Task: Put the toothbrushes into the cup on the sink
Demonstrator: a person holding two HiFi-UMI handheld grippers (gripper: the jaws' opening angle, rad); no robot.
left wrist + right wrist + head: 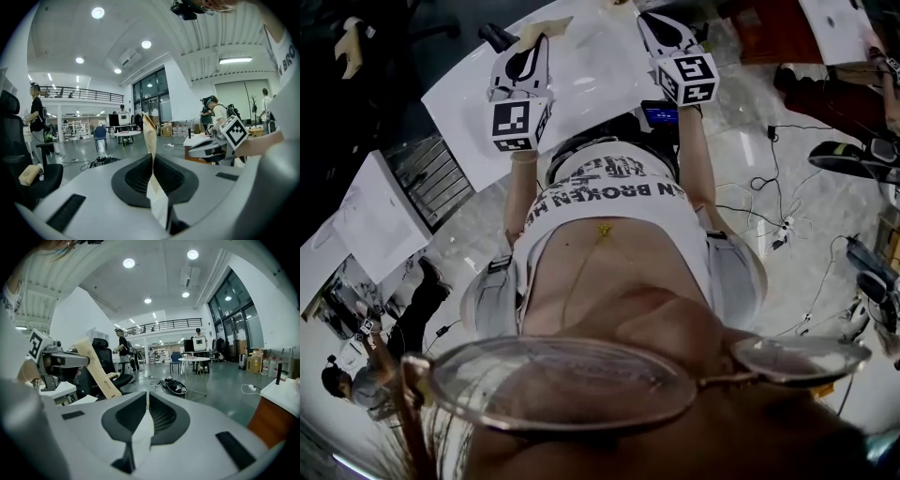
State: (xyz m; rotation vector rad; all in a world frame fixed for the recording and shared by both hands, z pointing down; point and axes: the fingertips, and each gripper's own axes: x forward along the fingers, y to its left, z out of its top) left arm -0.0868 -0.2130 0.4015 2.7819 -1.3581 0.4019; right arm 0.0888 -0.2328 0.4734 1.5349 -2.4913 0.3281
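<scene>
Up over the white desk (591, 80), left gripper (152, 157) is clamped on a tan paper packet (150, 133) and right gripper (147, 400) has its jaws squeezed together.

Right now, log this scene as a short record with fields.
left gripper: jaws shut on a tan paper packet
packet: sticks up and out beyond the jaws
right gripper: jaws shut, nothing clearly held
below the grippers: white table
cup and sink: not in view
</scene>
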